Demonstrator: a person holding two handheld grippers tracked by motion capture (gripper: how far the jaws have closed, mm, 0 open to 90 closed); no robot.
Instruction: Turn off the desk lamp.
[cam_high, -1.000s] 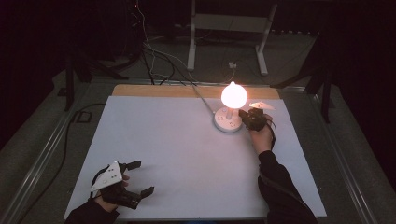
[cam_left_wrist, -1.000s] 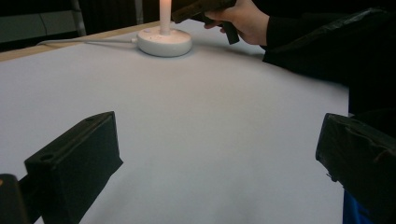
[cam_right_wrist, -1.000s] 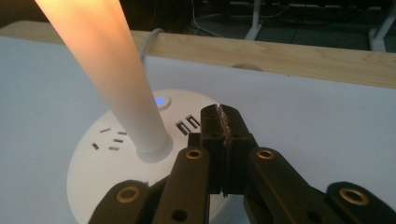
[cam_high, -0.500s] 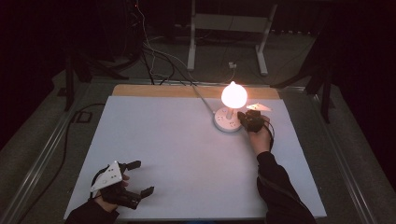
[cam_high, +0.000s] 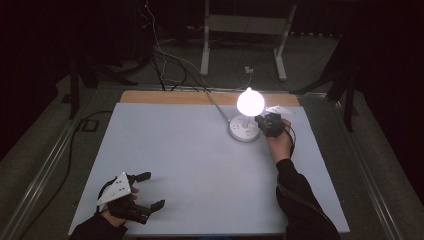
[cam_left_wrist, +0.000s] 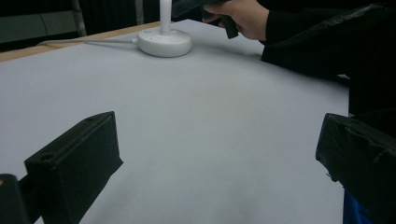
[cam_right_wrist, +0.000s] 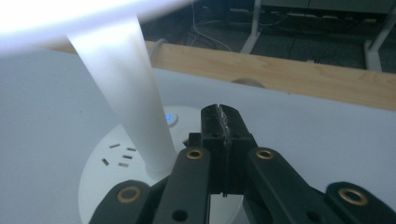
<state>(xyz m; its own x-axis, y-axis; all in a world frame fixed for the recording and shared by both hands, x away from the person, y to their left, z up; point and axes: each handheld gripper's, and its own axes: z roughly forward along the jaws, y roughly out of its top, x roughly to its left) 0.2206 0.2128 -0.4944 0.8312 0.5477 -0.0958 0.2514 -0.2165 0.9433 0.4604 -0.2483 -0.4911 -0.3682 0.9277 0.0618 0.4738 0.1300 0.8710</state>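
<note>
On the far right part of the worktop (cam_high: 200, 165) stands a lit lamp (cam_high: 250, 101), its glowing bulb on a white stem (cam_right_wrist: 126, 88) that rises from a round white base (cam_high: 244, 129). The base carries socket slots and a small button lit blue (cam_right_wrist: 171, 118), both visible in the right gripper view. A white cord (cam_high: 217, 106) runs from the base toward the far wooden edge (cam_high: 200, 97) of the worktop.

The right tongs (cam_high: 269, 124) sit just beside the base on its right side, held by the right hand (cam_high: 279, 144) in a dark sleeve. In the right gripper view the two jaws are pressed fully together with nothing between them, their tips over the base just right of the stem. Whether the tips touch the base cannot be told.

The left tongs (cam_high: 149, 190) are well apart from the lamp, at the near left corner of the worktop, held by the left hand (cam_high: 120, 207) with the grey three-cornered plate (cam_high: 115, 187) on top. The jaws stand wide apart and empty; the left gripper view shows bare white surface between them, with the lamp base (cam_left_wrist: 165, 43) and the other hand (cam_left_wrist: 243, 16) farther off.

Beyond the worktop, cables (cam_high: 165, 60) lie on the dark floor near a white metal frame (cam_high: 245, 30).
</note>
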